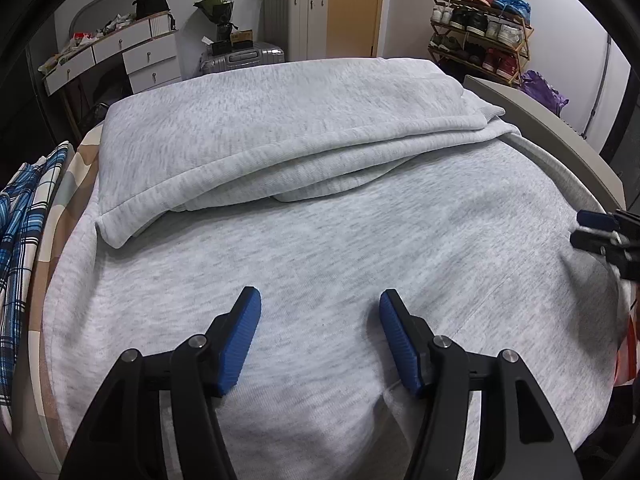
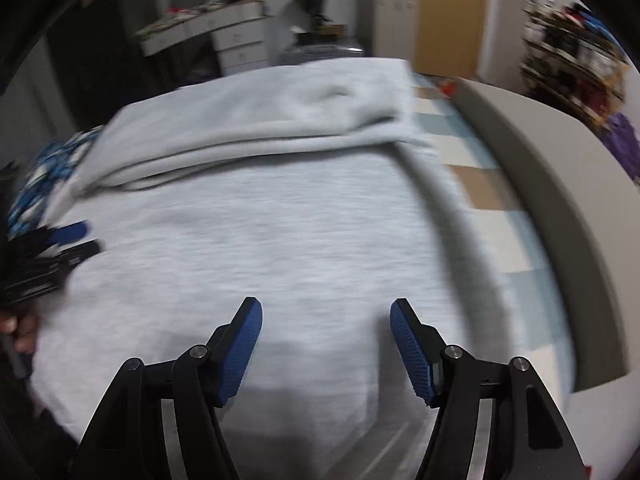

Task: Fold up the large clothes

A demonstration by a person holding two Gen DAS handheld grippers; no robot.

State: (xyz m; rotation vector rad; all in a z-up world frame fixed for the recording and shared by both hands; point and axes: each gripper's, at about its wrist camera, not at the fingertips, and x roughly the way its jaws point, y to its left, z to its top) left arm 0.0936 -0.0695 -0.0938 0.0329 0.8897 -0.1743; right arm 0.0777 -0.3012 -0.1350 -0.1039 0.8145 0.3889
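Both claws, my left and right, gape wide, holding nothing, above one light grey fleece garment spread on the bed, its far part folded over. Only the left view shows sharply one blue plaid cloth; the right view is blurred.

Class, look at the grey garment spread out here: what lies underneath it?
Beside the grey garment, a checked bed cover shows on its right, and a blue plaid cloth on its left. How far either runs beneath is covered.
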